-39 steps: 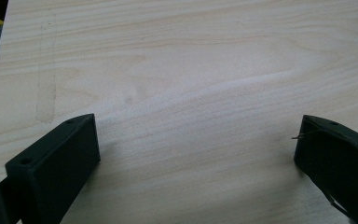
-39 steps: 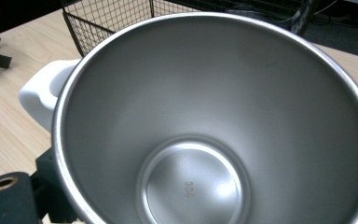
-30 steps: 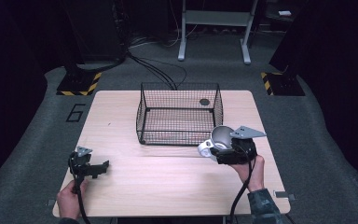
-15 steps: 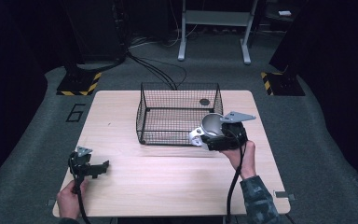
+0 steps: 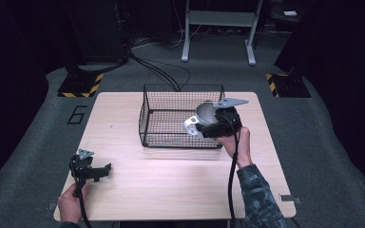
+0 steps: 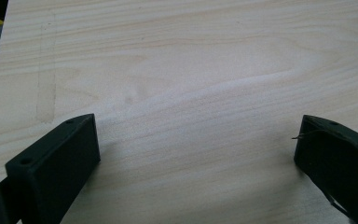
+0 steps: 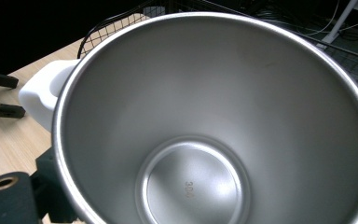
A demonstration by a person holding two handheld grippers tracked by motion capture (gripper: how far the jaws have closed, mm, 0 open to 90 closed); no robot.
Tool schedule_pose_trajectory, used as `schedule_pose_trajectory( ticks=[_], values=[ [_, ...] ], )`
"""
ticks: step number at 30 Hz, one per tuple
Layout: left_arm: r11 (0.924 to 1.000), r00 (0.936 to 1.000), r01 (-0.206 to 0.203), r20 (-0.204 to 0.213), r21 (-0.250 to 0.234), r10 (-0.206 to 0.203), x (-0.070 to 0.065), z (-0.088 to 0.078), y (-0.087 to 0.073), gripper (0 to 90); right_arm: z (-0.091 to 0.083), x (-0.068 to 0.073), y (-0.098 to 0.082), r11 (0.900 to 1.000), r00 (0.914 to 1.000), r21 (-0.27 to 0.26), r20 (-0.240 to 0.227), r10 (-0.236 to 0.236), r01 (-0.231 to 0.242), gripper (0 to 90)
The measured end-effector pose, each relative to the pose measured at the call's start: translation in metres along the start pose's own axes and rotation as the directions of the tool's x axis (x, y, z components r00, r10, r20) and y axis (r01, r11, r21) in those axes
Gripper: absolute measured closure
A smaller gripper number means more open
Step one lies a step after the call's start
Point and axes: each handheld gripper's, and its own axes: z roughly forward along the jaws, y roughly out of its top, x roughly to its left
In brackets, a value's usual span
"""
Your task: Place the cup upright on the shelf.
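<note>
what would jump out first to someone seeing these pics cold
The shiny steel cup with a white handle, held by the right gripper over the near right edge of the black wire basket mid-table; the right gripper view looks straight into its bare metal inside. Next, the left gripper sits open and idle, low over the pale wooden table near its front left corner.

Camo sleeve (image 5: 259, 197), blk claws w/ cables.
</note>
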Motion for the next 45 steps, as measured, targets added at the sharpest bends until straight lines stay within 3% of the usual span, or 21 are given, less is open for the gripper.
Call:
schedule_pose_trajectory(
  ticks=[8,16,36,38,45],
  values=[
    [1.0,1.0,0.0,0.0,0.0,0.0,0.0,0.0,0.0,0.0,0.016,0.0,0.017,1.0,0.9998,0.014,-0.009,-0.019,0.019,8.3],
    [1.0,1.0,0.0,0.0,0.0,0.0,0.0,0.0,0.0,0.0,0.034,-0.005,0.03,1.0,0.9999,0.028,-0.012,-0.004,0.004,8.3],
    [1.0,1.0,0.0,0.0,0.0,0.0,0.0,0.0,0.0,0.0,0.087,-0.02,0.031,0.994,0.9987,0.101,-0.003,0.051,-0.051,8.3],
    [1.0,1.0,0.0,0.0,0.0,0.0,0.0,0.0,0.0,0.0,0.092,-0.02,0.031,0.99,0.9974,0.121,0.004,0.072,-0.072,8.3],
    [1.0,1.0,0.0,0.0,0.0,0.0,0.0,0.0,0.0,0.0,0.109,-0.025,0.029,0.985,0.9969,0.152,0.009,0.078,-0.078,8.2]
  ],
)
